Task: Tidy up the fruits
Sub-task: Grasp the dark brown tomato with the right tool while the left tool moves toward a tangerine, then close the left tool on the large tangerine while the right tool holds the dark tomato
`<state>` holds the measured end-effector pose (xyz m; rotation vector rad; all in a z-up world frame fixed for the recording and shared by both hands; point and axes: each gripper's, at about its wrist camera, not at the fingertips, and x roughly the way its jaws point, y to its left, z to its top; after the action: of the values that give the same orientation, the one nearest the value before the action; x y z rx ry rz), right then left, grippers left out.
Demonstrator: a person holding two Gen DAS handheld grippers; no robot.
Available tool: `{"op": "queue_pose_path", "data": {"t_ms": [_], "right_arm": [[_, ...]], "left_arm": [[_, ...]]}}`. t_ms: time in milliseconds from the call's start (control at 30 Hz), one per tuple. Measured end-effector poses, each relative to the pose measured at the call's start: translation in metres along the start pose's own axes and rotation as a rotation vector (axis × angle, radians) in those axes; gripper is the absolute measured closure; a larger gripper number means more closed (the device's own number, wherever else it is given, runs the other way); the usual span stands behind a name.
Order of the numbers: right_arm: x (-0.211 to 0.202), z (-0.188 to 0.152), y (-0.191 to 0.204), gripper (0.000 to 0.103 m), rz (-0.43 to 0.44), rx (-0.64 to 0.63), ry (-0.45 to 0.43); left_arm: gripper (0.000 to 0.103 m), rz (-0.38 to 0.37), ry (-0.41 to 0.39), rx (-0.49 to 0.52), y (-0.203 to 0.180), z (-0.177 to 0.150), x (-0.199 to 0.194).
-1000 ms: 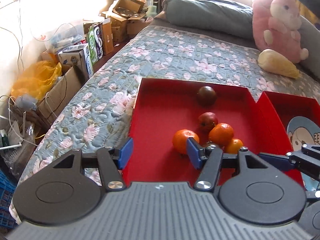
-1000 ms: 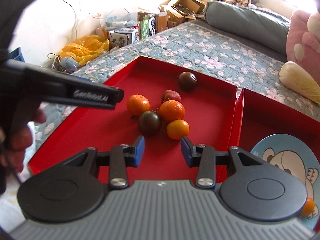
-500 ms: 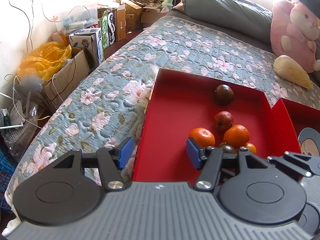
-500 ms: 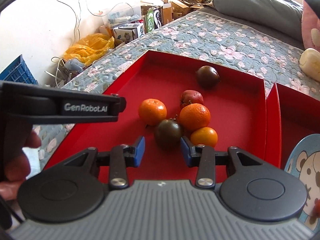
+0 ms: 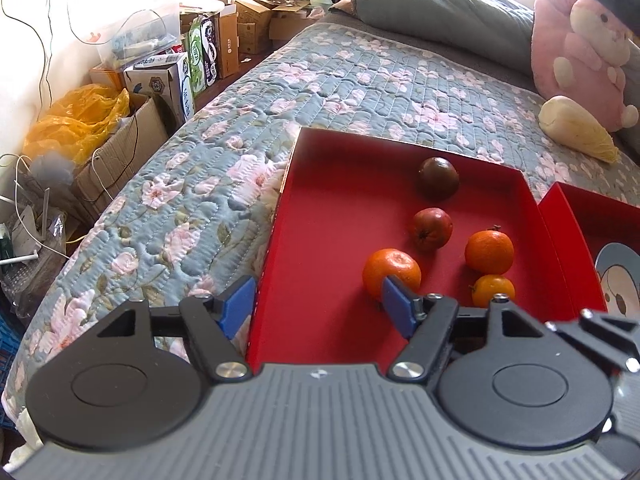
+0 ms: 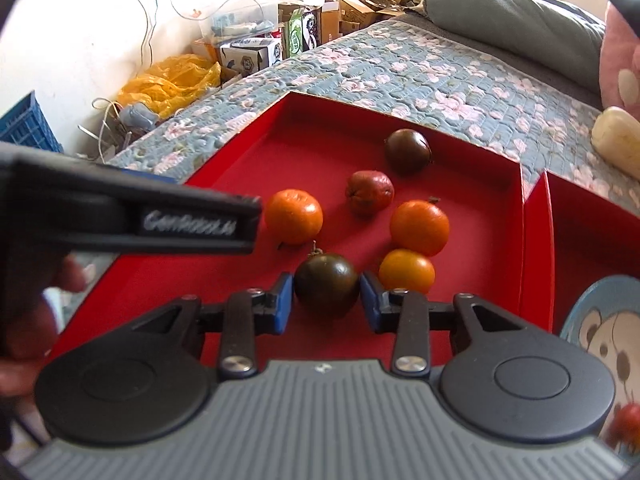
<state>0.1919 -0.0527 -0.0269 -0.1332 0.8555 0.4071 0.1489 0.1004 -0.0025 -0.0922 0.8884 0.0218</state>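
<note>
A red tray (image 6: 256,152) on the bed holds several fruits. My right gripper (image 6: 327,302) is shut on a dark tomato (image 6: 326,284) at the tray's near side. Beside it lie a small orange (image 6: 406,270), a larger orange (image 6: 419,227), another orange (image 6: 294,216), a red fruit (image 6: 369,192) and a second dark tomato (image 6: 407,151). My left gripper (image 5: 316,310) is open and empty over the tray's (image 5: 320,216) left edge, its right finger just in front of an orange (image 5: 391,272). The gripped tomato is hidden in the left wrist view.
A second red tray (image 6: 592,240) with a bear-print plate (image 6: 600,320) adjoins on the right; a red fruit (image 6: 624,424) lies on the plate. A pink plush toy (image 5: 580,40) and a pale cushion (image 5: 572,128) lie on the floral quilt (image 5: 360,88). Boxes (image 5: 168,80) crowd the floor at left.
My right gripper moved forward and closed on the near dark tomato. My left gripper drew back and left, staying open.
</note>
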Motion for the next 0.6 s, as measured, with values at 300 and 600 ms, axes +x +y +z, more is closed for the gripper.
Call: {"op": "queue_pose_path", "data": {"t_ms": [300,600], "right_arm": [[-0.042,-0.034,0.001,0.063,0.034,0.046,-0.045],[-0.055,-0.050,0.001,0.063,0.070,0.067,-0.041]], "left_arm": [[0.029,-0.041,-0.088,0.010,-0.005,0.005,-0.013],[0.029,-0.062,0.002,0.115,-0.029,-0.001,0.017]]}}
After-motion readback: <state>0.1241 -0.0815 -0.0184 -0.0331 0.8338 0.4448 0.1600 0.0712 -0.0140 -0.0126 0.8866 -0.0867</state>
